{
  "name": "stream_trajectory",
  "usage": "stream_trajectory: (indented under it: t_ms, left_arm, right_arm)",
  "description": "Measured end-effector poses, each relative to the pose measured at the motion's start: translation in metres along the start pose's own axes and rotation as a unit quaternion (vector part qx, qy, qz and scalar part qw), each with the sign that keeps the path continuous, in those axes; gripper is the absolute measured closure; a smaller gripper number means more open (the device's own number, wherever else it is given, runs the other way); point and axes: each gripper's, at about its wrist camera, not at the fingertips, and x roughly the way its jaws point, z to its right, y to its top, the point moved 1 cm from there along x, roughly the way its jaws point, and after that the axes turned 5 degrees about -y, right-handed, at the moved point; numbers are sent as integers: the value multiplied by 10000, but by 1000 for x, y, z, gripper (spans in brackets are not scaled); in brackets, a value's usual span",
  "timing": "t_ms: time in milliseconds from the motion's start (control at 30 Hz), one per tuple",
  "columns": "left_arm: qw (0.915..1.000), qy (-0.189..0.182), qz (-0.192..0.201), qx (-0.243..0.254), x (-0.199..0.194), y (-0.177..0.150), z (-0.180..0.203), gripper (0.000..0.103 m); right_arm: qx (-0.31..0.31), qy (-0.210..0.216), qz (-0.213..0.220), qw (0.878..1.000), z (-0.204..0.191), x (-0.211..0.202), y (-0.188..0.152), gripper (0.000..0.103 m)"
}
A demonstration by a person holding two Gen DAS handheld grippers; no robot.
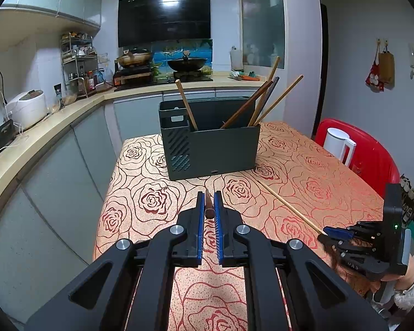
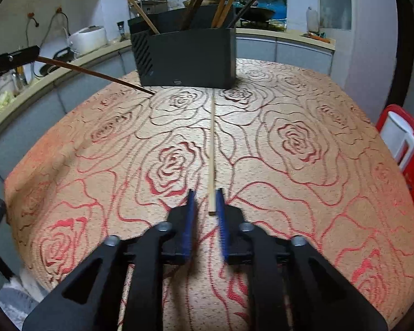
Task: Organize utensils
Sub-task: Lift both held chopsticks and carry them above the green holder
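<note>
The blue-padded fingers (image 1: 199, 215) of the left gripper (image 1: 209, 197) are clamped tight on the thick end of a dark brown chopstick (image 1: 208, 207). In the right wrist view that same chopstick (image 2: 96, 75) juts out from the left gripper (image 2: 34, 52) at the far left and slants down across the scene, its thin tip reaching the tablecloth (image 2: 303, 193) just in front of the holder.

The right gripper (image 2: 205, 195) has its fingers (image 2: 190, 220) parted a little — a narrow gap. A pale wooden chopstick (image 2: 212, 151) lies flat on the cloth, and its near end sits inside that gap, close against the right-hand pad. The pads do not appear to press on it from both sides. The chopstick runs straight away from the gripper toward the holder, its far end stopping near the holder's front wall. From the left wrist view, the right gripper (image 1: 327, 233) is low at the right edge of the table, held by a hand in a fleecy white sleeve (image 1: 411, 289), with the pale chopstick (image 1: 289, 207) slanting across the cloth to it.

The dark grey utensil holder (image 1: 215, 149) — a box with a slotted side — stands upright toward the far side of the table. Several chopsticks (image 1: 278, 100), light and dark, already lean inside it, most in the right part, one pale stick (image 1: 186, 106) alone at the left.

The cloth is orange with red rose outlines. A red chair (image 1: 372, 154) holding a white kettle (image 1: 338, 144) stands just beside the table on the right. A kitchen counter (image 1: 41, 135) runs behind.
</note>
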Motion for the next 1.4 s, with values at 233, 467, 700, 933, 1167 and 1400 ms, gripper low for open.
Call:
stream_trajectory:
  t_ms: [233, 467, 700, 933, 1167, 1400]
  left_arm:
    - [10000, -2, -5, -4, 0, 0, 0, 96]
    - [10000, 6, -8, -81, 2, -3, -3, 96]
    - [9999, 39, 21, -111, 0, -3, -6, 97]
    - [9999, 91, 127, -54, -9, 4, -9, 96]
    - [9996, 95, 273, 51, -13, 18, -7, 96]
    - [9990, -23, 438, -8, -13, 38, -14, 97]
  right_arm:
    - [-163, -164, 127, 9997, -7, 0, -2, 73]
    - [-45, -299, 152, 9994, -2, 0, -2, 88]
    - [-180, -265, 90, 9994, -6, -2, 0, 97]
    - [11, -210, 424, 9989, 4, -32, 18, 97]
    - [216, -40, 1024, 9945, 19, -69, 61, 97]
    - [368, 305, 1329, 9900, 27, -82, 112, 97]
